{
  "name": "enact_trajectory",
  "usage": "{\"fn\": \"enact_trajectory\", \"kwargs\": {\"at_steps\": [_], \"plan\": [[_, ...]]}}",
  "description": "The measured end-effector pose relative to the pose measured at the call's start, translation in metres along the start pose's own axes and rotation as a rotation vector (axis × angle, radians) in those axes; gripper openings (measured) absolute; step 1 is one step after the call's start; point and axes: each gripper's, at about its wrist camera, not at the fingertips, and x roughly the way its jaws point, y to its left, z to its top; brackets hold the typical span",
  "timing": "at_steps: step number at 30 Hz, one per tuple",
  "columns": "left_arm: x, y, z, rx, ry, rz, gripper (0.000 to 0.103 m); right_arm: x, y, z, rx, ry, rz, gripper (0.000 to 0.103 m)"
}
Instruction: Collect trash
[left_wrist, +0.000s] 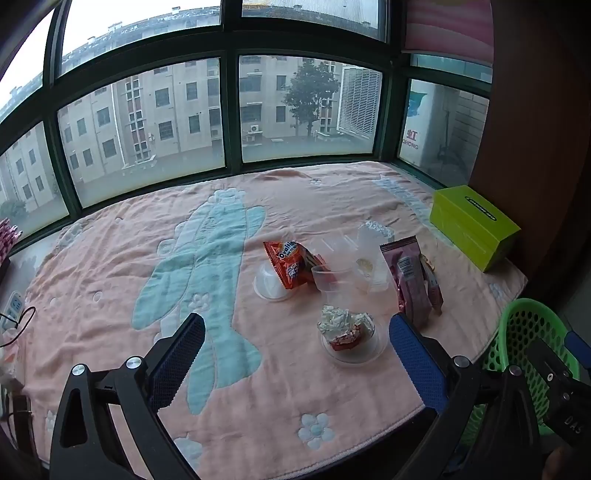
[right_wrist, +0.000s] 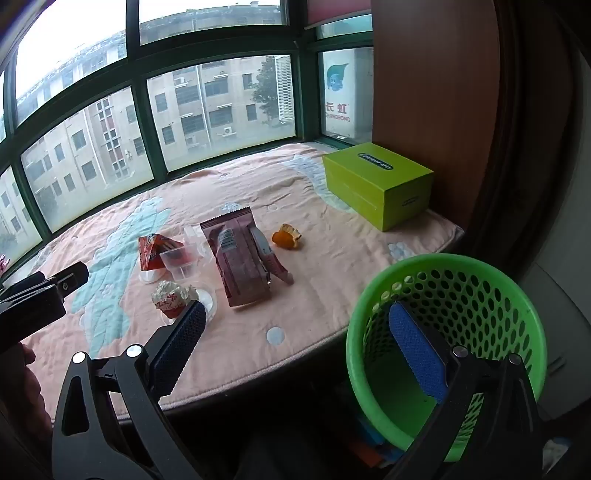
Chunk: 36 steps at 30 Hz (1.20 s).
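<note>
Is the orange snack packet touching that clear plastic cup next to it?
Touching. In the left wrist view the orange packet leans against the clear cup, its edge overlapping the cup's rim with no blanket showing between them.

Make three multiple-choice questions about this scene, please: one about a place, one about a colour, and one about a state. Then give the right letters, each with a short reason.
1. Where does the green basket stand?
A. On the blanket, among the wrappers
B. Below the edge of the pink blanket, on the right side
C. On top of the box

2. What colour is the box in the corner by the window?
A. Lime green
B. Red
C. White

3. How do the jaws of the right gripper stand?
A. Shut on the pink wrapper
B. Shut on nothing
C. Wide open, holding nothing

Answers:
1 B: in the right wrist view the basket sits lower than the blanket's edge, to its right.
2 A: both views show a lime green box.
3 C: the two blue pads stand far apart, and the pink wrapper lies untouched on the blanket.
</note>
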Motion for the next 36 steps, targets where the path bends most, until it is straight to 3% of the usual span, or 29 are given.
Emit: {"fn": "enact_trajectory", "kwargs": {"at_steps": [36], "plan": [[0.001, 0.007, 0.001, -0.030, 0.016, -0.004, 0.097, 0.004, -0.003, -0.001, 0.007, 0.006, 0.000, 0.098]]}}
